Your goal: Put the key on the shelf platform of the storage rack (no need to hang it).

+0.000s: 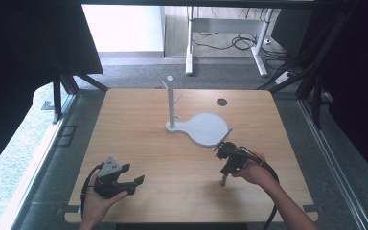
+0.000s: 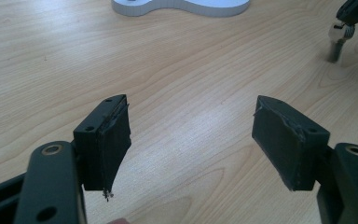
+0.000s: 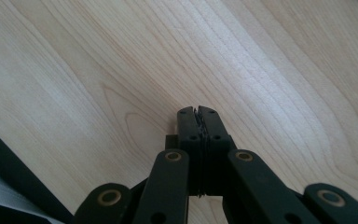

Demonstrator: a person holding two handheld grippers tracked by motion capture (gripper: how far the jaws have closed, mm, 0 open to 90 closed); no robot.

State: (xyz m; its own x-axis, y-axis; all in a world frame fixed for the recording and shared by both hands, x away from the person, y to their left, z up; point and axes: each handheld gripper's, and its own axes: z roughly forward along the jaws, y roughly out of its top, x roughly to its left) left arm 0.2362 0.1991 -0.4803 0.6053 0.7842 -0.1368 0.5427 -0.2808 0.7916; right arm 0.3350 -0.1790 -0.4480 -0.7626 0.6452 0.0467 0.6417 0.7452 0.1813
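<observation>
The key (image 2: 336,44) was a small silvery thing on a wire ring. It hung straight down on the person's side of the white stand (image 1: 203,128), just off the round end of its base. Its tip was right at the table (image 1: 139,124), and I couldn't tell if it actually touched the wood or sat a hair above it.

The right gripper (image 3: 198,112) had it. Its jaws were pinched fully together, and in the left gripper view the ring end of the key disappeared into them. From the gripper's own camera, all that showed past the clamped tips was wood grain.

The left gripper (image 2: 192,102) was held low over the table, well to the left of the stand's base and nearer the person. Its jaws were spread wide with nothing between them.

The stand's post (image 1: 170,100) stood upright at the narrow end of the base, with short pegs sticking out. A dark round hole (image 1: 222,101) sat in the table behind the stand.
</observation>
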